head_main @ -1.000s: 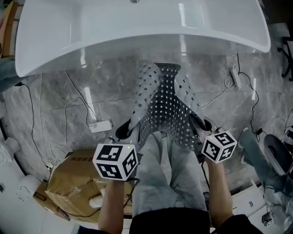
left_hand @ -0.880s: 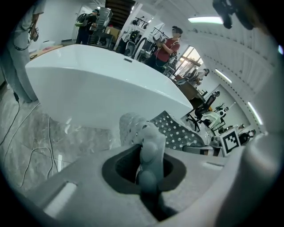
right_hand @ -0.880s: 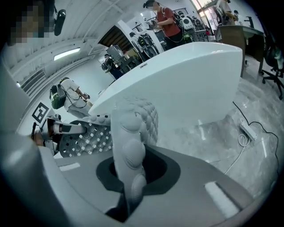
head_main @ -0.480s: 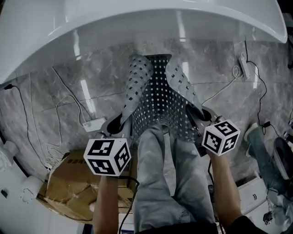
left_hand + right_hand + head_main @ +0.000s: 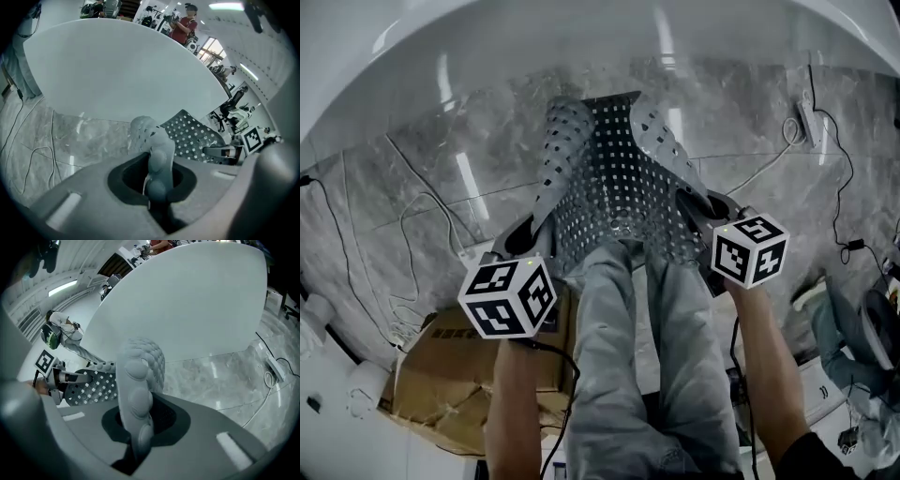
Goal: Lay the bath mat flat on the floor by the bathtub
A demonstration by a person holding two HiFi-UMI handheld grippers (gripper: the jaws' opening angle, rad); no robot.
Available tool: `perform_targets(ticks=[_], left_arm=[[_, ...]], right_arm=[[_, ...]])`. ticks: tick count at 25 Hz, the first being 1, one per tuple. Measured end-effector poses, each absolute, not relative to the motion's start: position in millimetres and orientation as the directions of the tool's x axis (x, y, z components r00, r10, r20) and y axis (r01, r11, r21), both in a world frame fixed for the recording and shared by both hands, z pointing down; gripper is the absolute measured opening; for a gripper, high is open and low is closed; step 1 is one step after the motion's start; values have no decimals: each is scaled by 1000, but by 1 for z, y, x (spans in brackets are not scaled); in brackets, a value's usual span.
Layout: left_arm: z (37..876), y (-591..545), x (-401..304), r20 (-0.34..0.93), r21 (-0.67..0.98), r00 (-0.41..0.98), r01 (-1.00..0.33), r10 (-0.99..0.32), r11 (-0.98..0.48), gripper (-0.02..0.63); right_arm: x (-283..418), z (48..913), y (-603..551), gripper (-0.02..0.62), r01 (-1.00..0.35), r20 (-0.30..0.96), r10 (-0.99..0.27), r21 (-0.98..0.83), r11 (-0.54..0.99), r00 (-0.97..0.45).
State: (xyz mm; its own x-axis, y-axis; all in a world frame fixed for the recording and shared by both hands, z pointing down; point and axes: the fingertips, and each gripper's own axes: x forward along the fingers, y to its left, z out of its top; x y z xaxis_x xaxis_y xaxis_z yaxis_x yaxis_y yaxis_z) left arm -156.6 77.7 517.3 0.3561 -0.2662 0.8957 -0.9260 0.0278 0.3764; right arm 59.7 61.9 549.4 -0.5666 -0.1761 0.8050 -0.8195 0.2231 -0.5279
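The perforated bath mat [image 5: 614,197] is being held in front of the bathtub [image 5: 441,66], slung like a hammock between two hand-held grippers. One near corner is being pinched by the left gripper [image 5: 157,176], its jaws pressed tight on the folded rubber. The other near corner is being clamped just as firmly by the right gripper [image 5: 136,425]. The middle of the mat is sagging toward the marble floor [image 5: 422,178], while both long edges are curling upward. The far edge is being reached out toward the foot of the bathtub, and whether it is touching the floor cannot be told.

By this showing, the task is being judged partly done: the mat is unrolled and lined up with the bathtub, but nothing is yet lying flat, and the setting down, the release of both corners and the flattening of the curled sides are left.

Of the bathtub, only the white outer wall and rim are being shown, so its contents cannot be told. A wrapped cardboard box [image 5: 450,366], well back from the bathtub, is being kept closed, its contents unseen.
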Motion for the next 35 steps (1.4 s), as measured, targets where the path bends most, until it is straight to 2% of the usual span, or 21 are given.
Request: perform_targets(ticks=[8,17,23,35], left_arm=[[568,45,-142,877,411,377,-910,-299,58,23],[624,22,-141,886,383,342,-920,-314,81,23],[669,-13,-122,896,372,328,-922,-298,105,23],[717,2,-130,914,330,256,-921,-315,208,23]], right_arm=[[64,602,28,28,-827,819,-158,-512,232,-552],[76,653,2,28,-831,822,-179,-488,268,-541],[106,697,-38,28,-836,836,-152,-476,274,-526],[110,729,-37,28,-842,839,-164,-468,268,-519]])
